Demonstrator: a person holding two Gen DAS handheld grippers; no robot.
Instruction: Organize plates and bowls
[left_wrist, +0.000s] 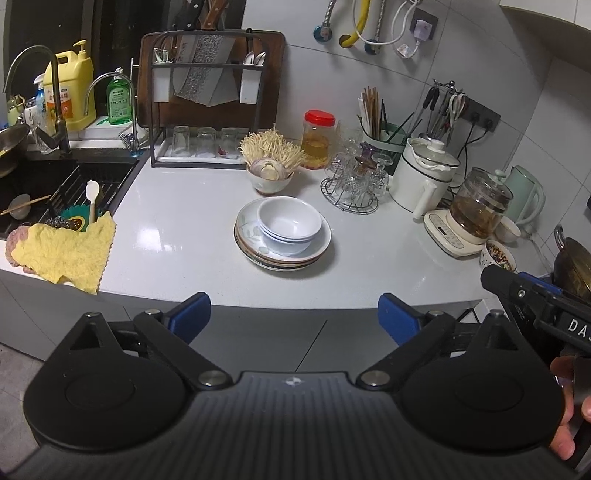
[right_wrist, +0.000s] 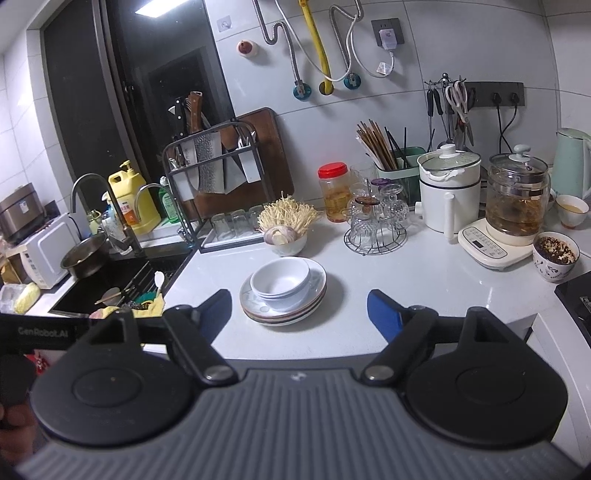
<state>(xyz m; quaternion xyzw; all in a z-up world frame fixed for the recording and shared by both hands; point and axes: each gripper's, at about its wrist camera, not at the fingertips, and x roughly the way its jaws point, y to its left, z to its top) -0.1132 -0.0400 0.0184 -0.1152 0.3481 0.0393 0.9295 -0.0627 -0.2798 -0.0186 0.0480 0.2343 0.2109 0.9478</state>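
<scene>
A stack of plates (left_wrist: 251, 243) (right_wrist: 317, 291) sits in the middle of the white counter, with nested white bowls (left_wrist: 290, 223) (right_wrist: 280, 278) on top. My left gripper (left_wrist: 293, 314) hangs short of the counter's front edge, jaws wide apart, nothing between the blue pads. My right gripper (right_wrist: 299, 308) is held just in front of the stack, also open and empty. The stack lies beyond both sets of fingertips, touched by neither. Part of the right gripper's body (left_wrist: 535, 306) shows at the right edge of the left wrist view.
Behind the stack: a bowl of enoki mushrooms and onion (left_wrist: 271, 166), a red-lidded jar (left_wrist: 317, 138), a wire glass rack (left_wrist: 354, 184), a white pot (left_wrist: 424, 173) and a glass kettle (left_wrist: 476, 206). Sink (left_wrist: 44, 192) and yellow cloth (left_wrist: 66, 251) lie left. A filled cup (right_wrist: 556, 258) stands right.
</scene>
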